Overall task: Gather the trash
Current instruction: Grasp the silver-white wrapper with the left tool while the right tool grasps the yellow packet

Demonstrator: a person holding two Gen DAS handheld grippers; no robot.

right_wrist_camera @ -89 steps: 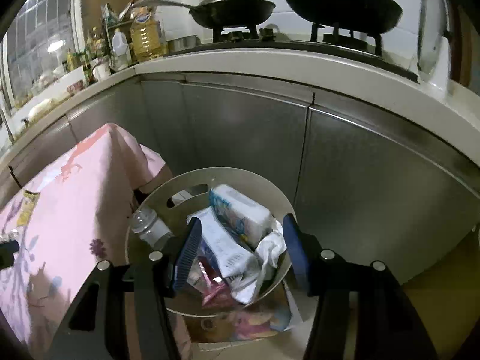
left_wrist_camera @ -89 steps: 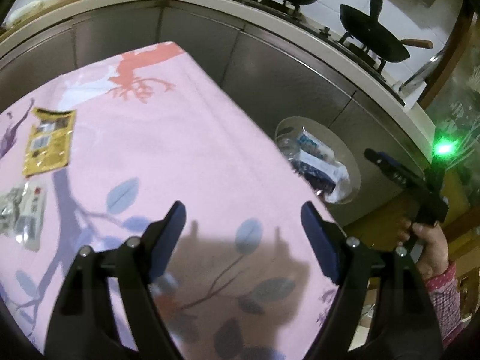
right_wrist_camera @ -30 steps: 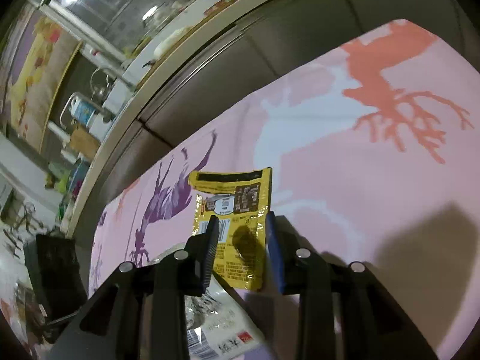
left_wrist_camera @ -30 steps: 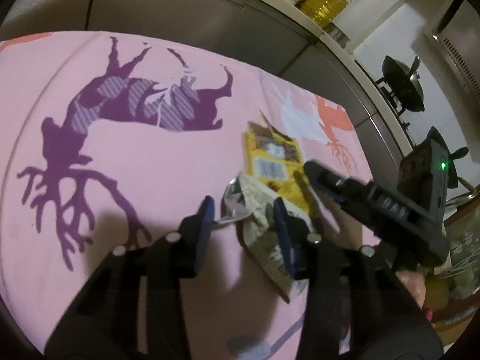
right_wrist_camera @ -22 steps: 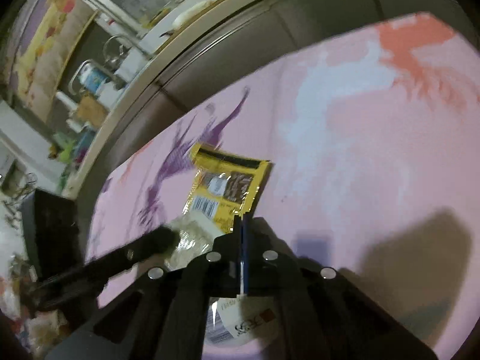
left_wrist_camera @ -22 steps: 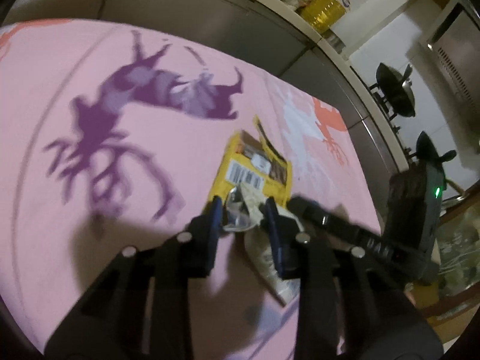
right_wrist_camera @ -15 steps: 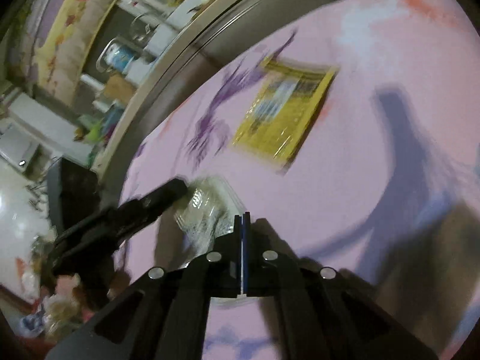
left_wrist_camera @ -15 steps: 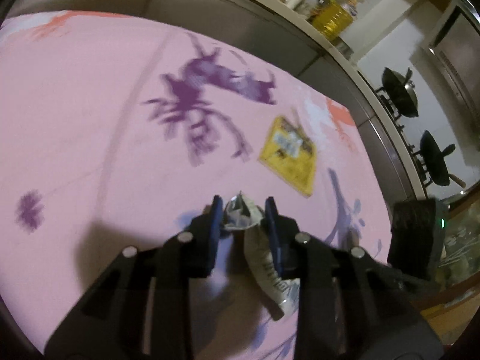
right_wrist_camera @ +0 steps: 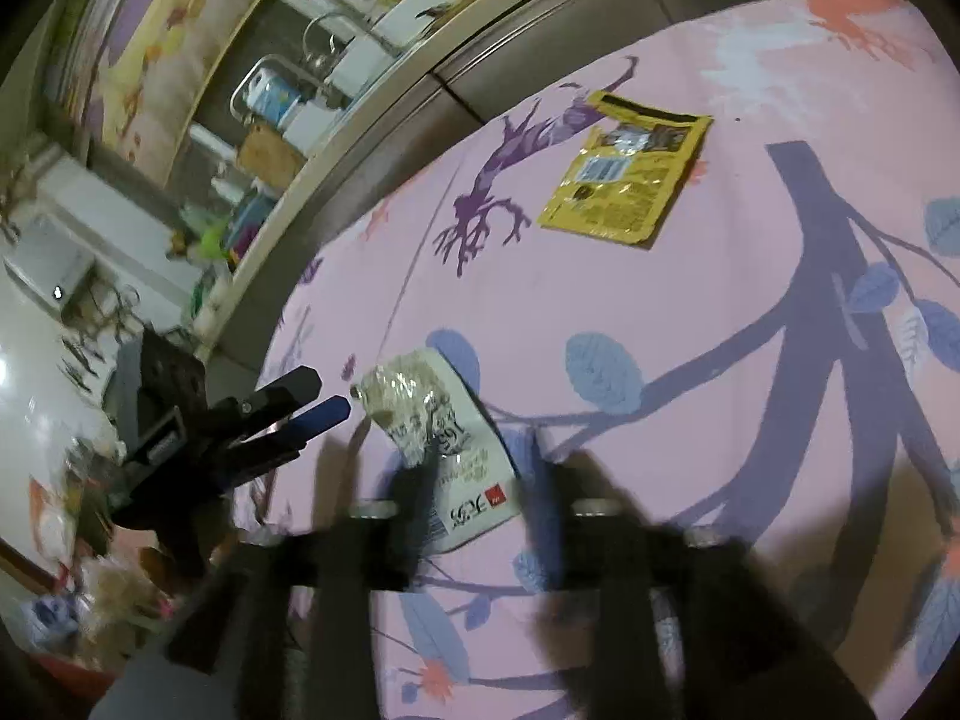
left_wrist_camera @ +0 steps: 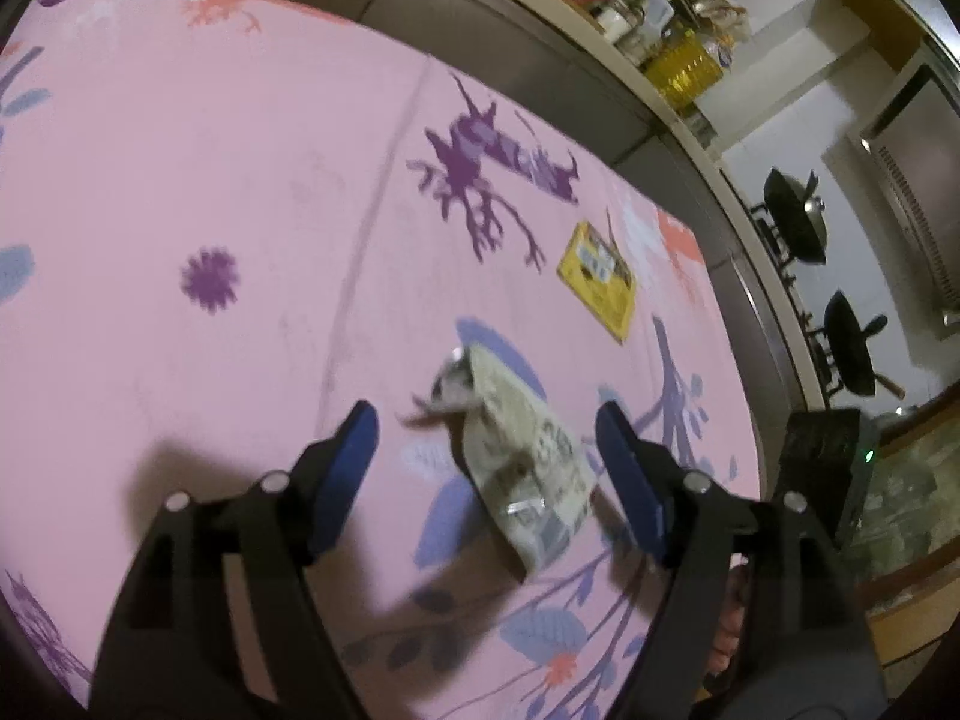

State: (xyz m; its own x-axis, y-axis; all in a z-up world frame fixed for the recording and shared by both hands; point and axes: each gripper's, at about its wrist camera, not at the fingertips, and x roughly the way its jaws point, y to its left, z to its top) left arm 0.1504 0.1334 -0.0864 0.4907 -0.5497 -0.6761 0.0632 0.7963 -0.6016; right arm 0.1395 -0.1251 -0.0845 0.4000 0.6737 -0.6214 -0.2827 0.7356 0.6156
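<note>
- Pink cloth with purple deer and blue leaf prints covers the surface [left_wrist_camera: 210, 150], which sits beside grey kitchen cabinets [left_wrist_camera: 540, 84]; two woks [left_wrist_camera: 795, 216] stand on the stove beyond.
- Left tool [left_wrist_camera: 486, 438] has its blue-padded fingers spread wide; half a second ago they pinched the crumpled white wrapper [left_wrist_camera: 519, 456], which now lies free on the cloth between them.
- Right tool [right_wrist_camera: 480, 480] is motion-blurred; its fingers, pressed together half a second ago, now stand apart on either side of the white wrapper's near end, touching nothing that shows.
- Yellow packet [right_wrist_camera: 624, 180] lies flat on the cloth, well apart from the white wrapper, on its far side toward the cabinets, released since it was gripped earlier.
- From the right wrist view, the left tool reaches in just beside the white wrapper's crumpled end.
</note>
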